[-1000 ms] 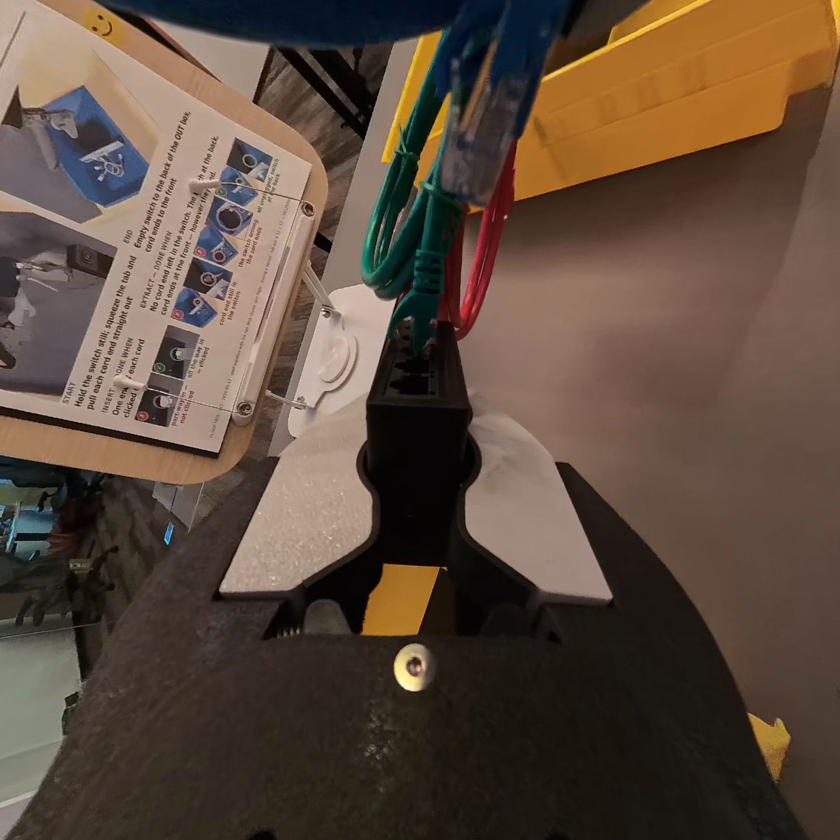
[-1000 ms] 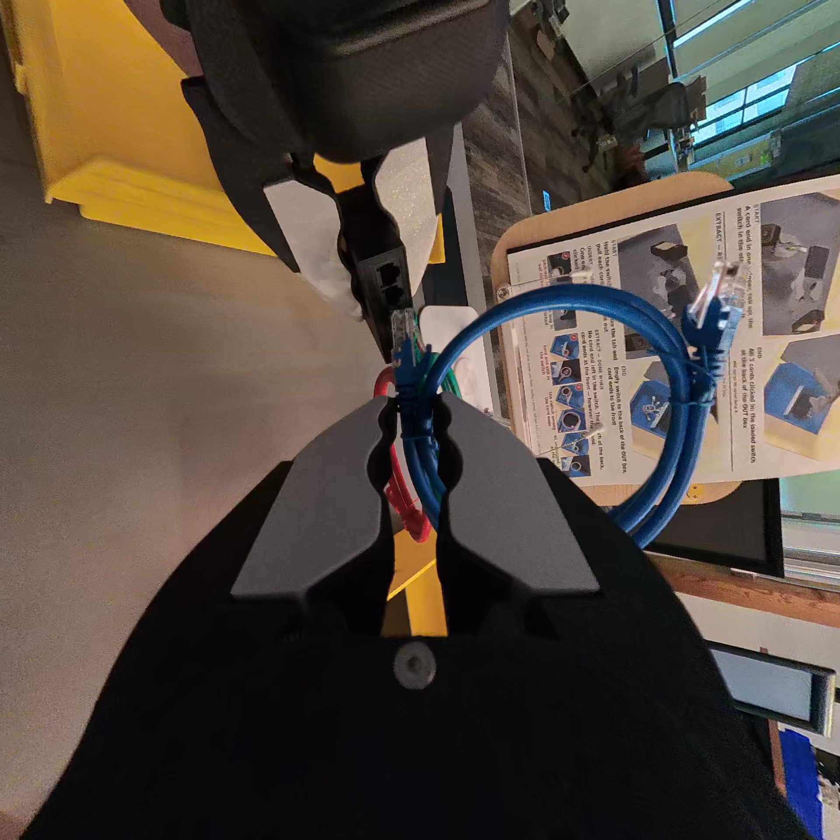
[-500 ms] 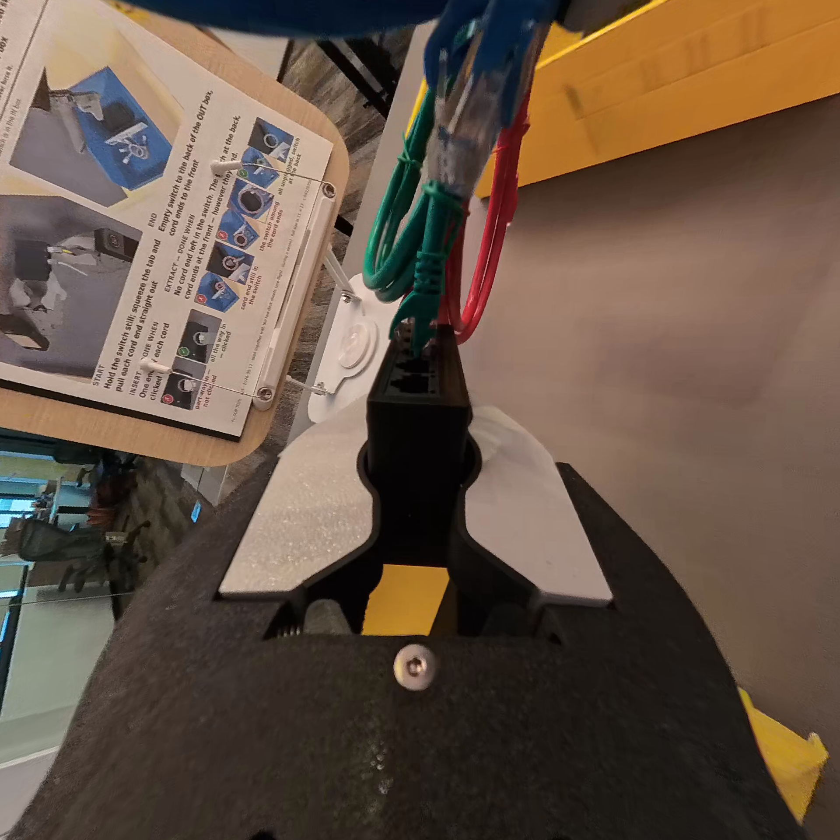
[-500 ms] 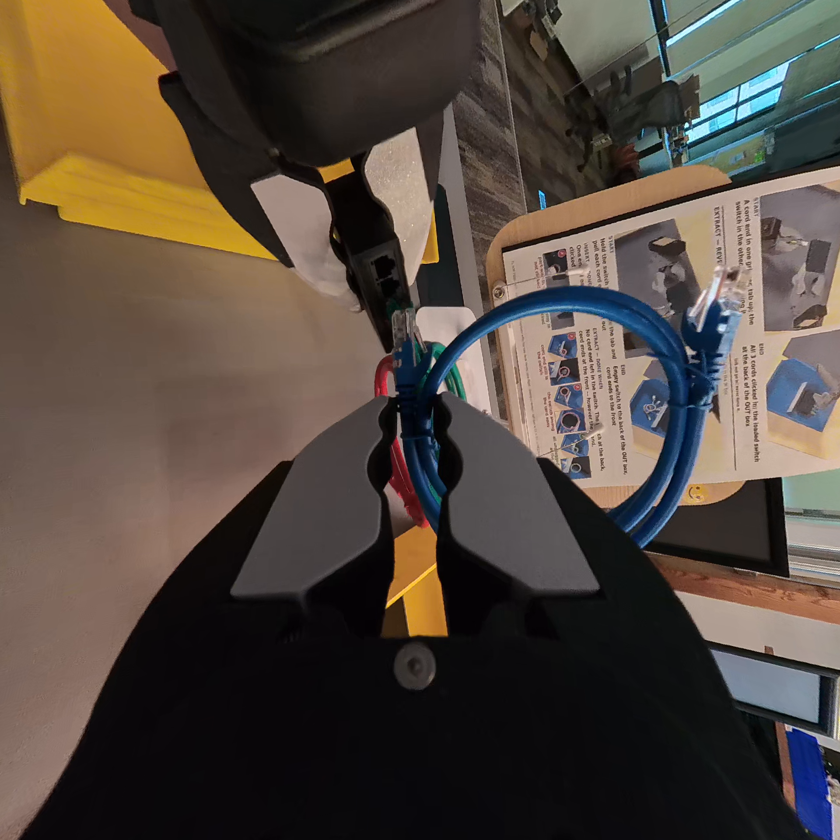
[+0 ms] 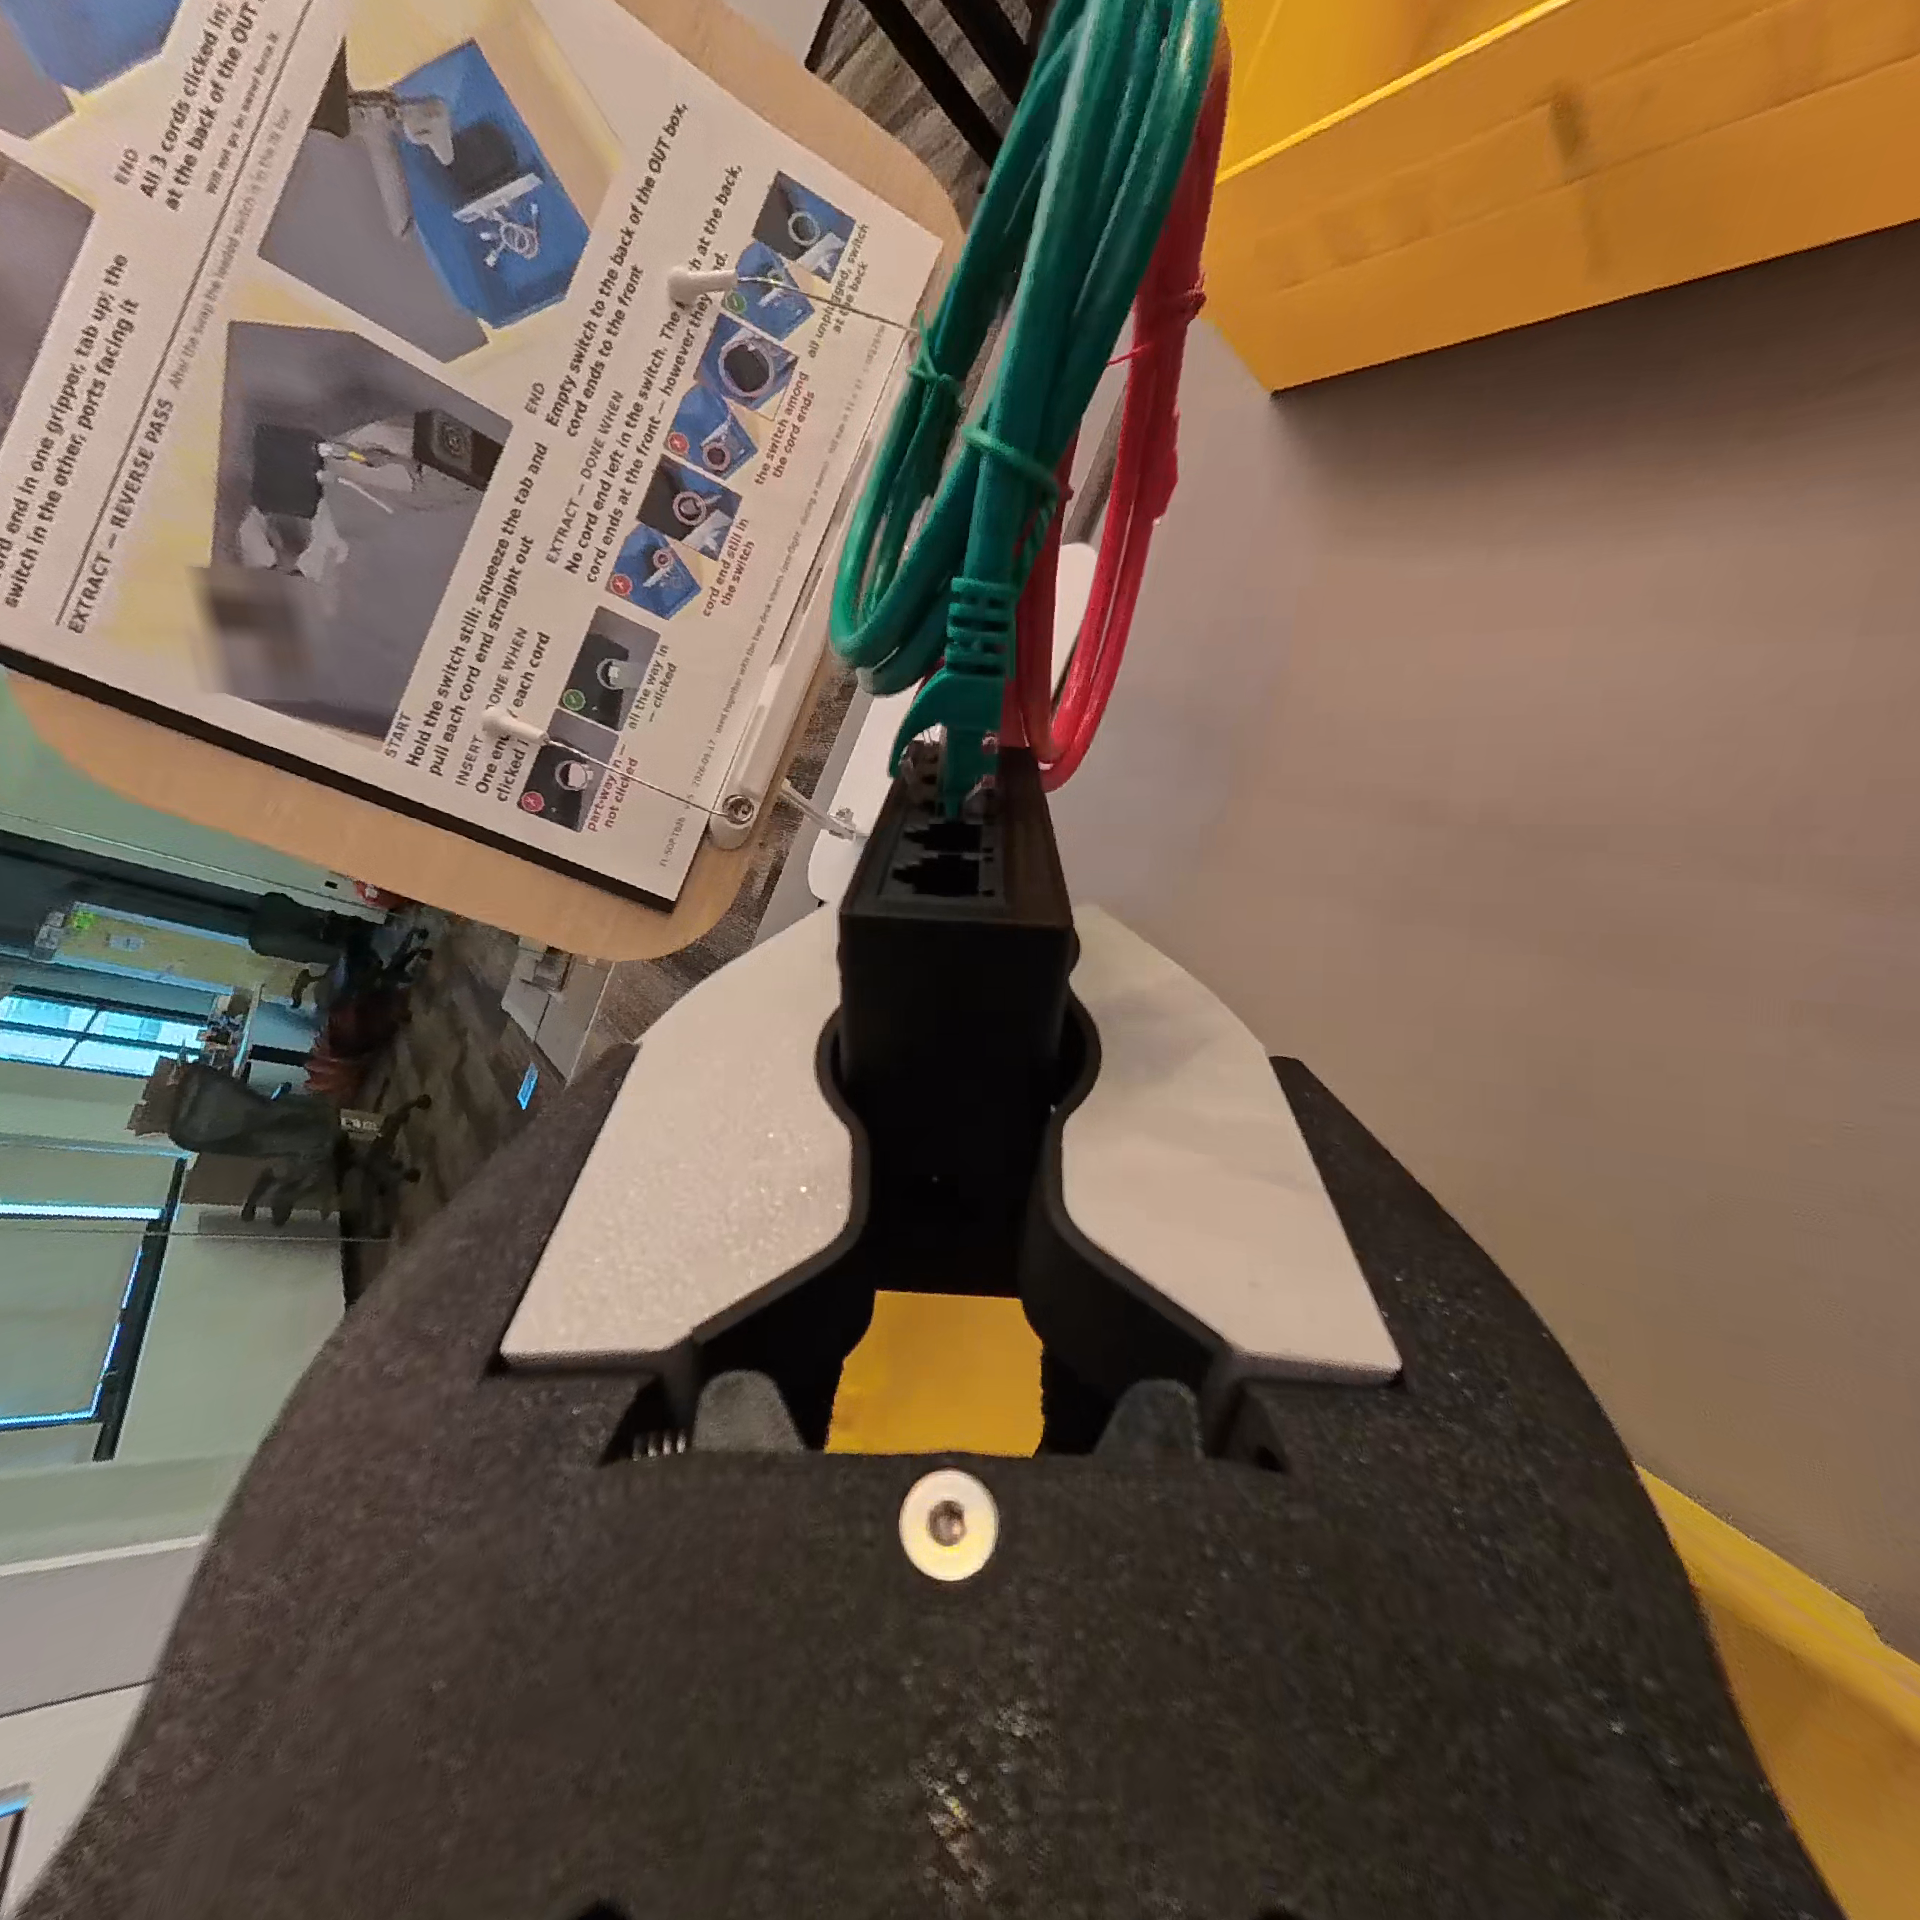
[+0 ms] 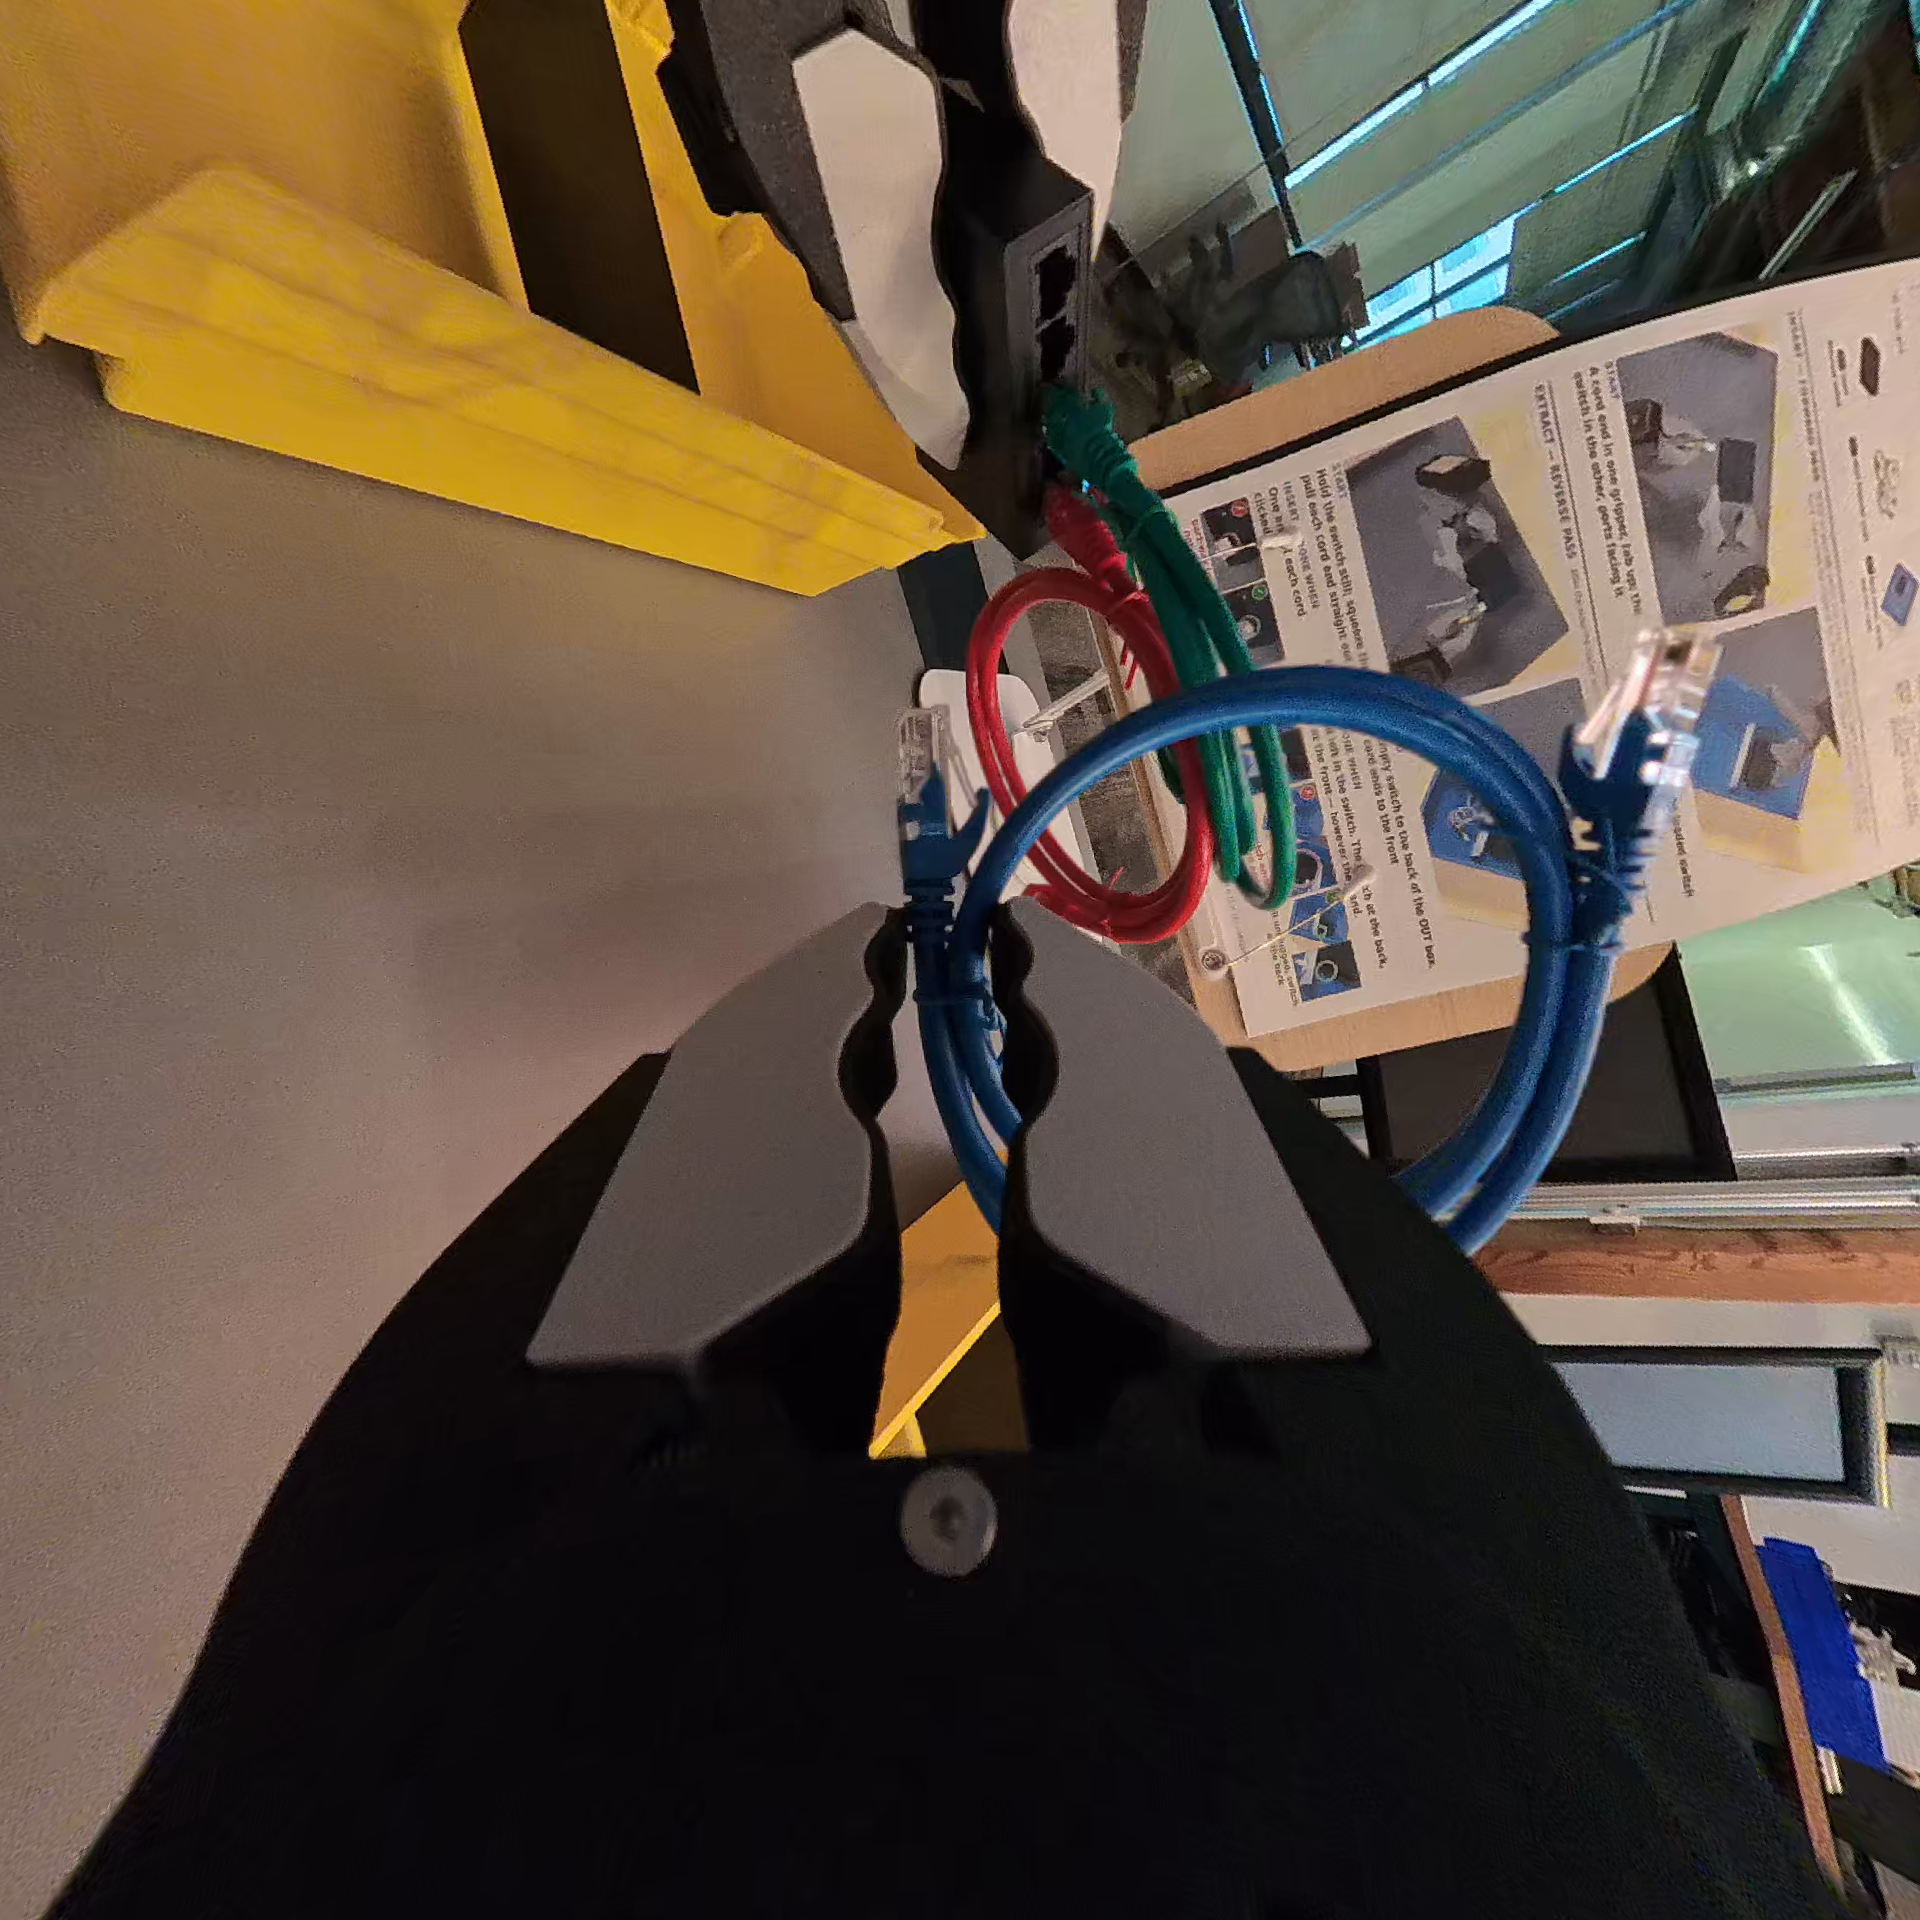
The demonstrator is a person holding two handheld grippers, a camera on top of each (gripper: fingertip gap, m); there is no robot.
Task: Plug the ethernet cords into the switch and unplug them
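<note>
My left gripper is shut on a black switch, ports facing away. A green cord and a red cord are plugged into its far ports; the two near ports are empty. My right gripper is shut on a coiled blue cord just behind one clear plug, which hangs free in the air. Its other plug sticks out at the right. The right wrist view shows the switch farther off in the left gripper, with the green cord and red cord hanging from it.
A grey table top lies under both grippers. Yellow bins stand along one side, and they also show in the left wrist view. An instruction sheet on a wooden board stands on a white stand base. Left tips to right tips: about 15 centimetres.
The blue plug was right at the switch's ports; now it is well apart from the switch. The blue cord has left the left wrist view.
</note>
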